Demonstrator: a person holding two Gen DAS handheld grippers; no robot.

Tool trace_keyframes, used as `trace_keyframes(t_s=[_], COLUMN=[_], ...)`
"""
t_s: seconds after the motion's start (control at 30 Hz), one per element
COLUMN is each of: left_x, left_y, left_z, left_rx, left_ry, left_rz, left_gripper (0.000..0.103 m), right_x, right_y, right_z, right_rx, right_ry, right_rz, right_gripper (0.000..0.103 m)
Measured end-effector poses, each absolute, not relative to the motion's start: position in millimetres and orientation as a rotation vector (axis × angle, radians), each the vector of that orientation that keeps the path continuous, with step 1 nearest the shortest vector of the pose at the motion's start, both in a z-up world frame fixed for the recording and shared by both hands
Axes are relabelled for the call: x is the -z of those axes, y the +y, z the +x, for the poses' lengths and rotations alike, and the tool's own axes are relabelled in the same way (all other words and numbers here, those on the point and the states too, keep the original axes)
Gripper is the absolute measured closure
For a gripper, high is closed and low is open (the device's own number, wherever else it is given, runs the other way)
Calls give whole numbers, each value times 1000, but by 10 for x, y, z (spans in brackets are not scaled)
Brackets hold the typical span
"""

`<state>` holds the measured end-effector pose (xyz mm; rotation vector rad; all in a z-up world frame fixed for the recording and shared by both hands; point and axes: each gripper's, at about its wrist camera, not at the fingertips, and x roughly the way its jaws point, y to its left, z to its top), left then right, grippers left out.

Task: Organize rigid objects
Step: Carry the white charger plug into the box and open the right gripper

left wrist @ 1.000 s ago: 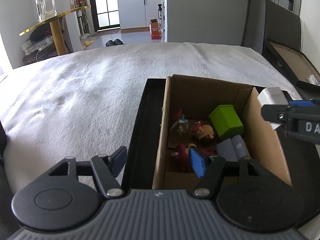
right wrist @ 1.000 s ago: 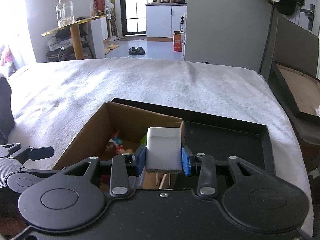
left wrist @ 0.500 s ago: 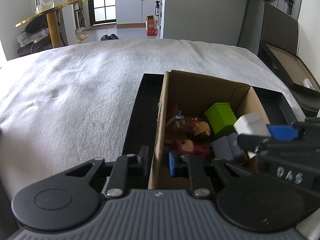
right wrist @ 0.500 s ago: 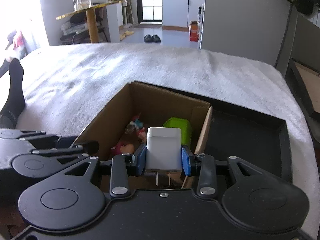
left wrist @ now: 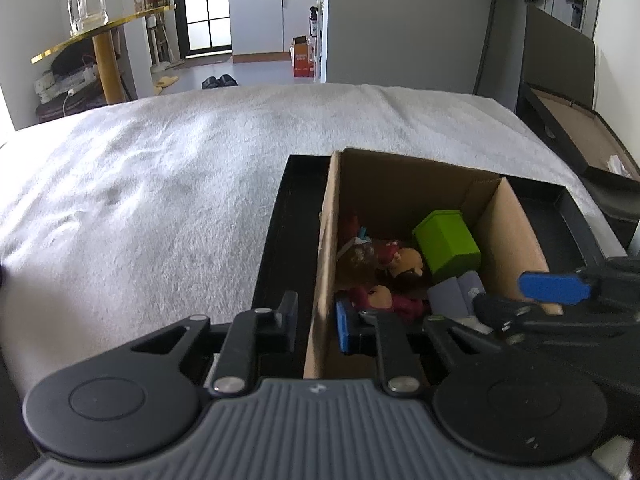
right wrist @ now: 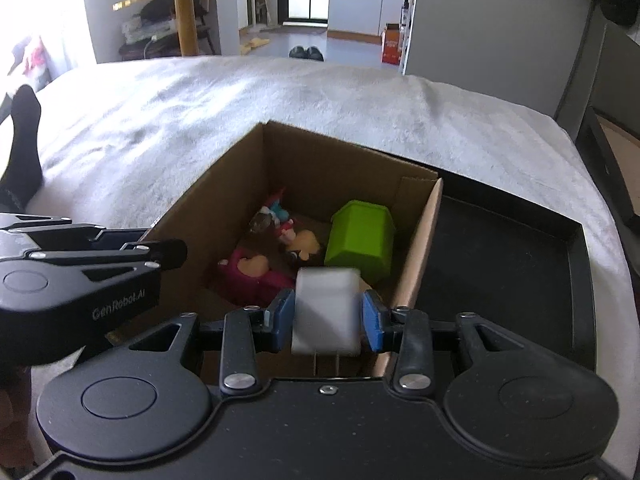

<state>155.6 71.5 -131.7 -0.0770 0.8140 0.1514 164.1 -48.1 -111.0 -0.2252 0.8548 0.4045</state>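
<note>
Fingers first: the left gripper is pinched narrow on the left wall of the open brown cardboard box, one black finger outside the wall and the blue pad inside. The right gripper has its jaws opening. The white two-prong plug-in charger sits between its blue pads, looking blurred, with a thin gap on each side, so it doesn't seem pressed anymore. It hangs over the near right corner of the box, prongs toward the camera.

Only readable writing I can find is "GenRobot.AI" on the side of the left gripper, seen from the right wrist view.

Everything sits on one white fuzzy blanket. On it is one shallow black rectangular tray, and the box stands in the tray's left part.

Inside the box:
- one lime green plastic block against the right wall
- one pale grey block, just in front of the green one
- a heap of small toy figures, red, pink and brown. Looks like three or so, but I can't count them properly.

A person's leg in a black sock pokes in at the left edge of the right wrist view.
</note>
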Motion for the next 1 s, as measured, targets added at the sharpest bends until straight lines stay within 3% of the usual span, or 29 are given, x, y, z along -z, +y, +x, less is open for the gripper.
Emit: trace_keyframes(t_s=[0.23, 0.43, 0.57, 0.77, 0.83, 0.9, 1.0], left_x=[1317, 1135, 1048, 844, 773, 688, 566], left_y=[672, 589, 597, 617, 621, 608, 562], left_z=[1552, 1489, 1447, 1364, 1343, 1309, 1254], left_rx=[-158, -134, -130, -125, -124, -124, -117], left_ry=[862, 869, 883, 902, 912, 908, 887], left_rz=[-55, -35, -47, -55, -60, -46, -17], left_gripper=[84, 84, 84, 80, 73, 58, 43], right_x=[920, 805, 772, 716, 697, 663, 591], right_y=[-723, -984, -1107, -1270, -1302, -1336, -1382], right_z=[1553, 1492, 1448, 1397, 1369, 1332, 1280], right_rx=[-425, -419, -392, -384, -382, -383, -379], right_ry=[823, 833, 819, 808, 809, 804, 787], right_rz=[-130, -28, 7, 70, 84, 99, 113], right_gripper=[63, 55, 41, 40, 37, 29, 19])
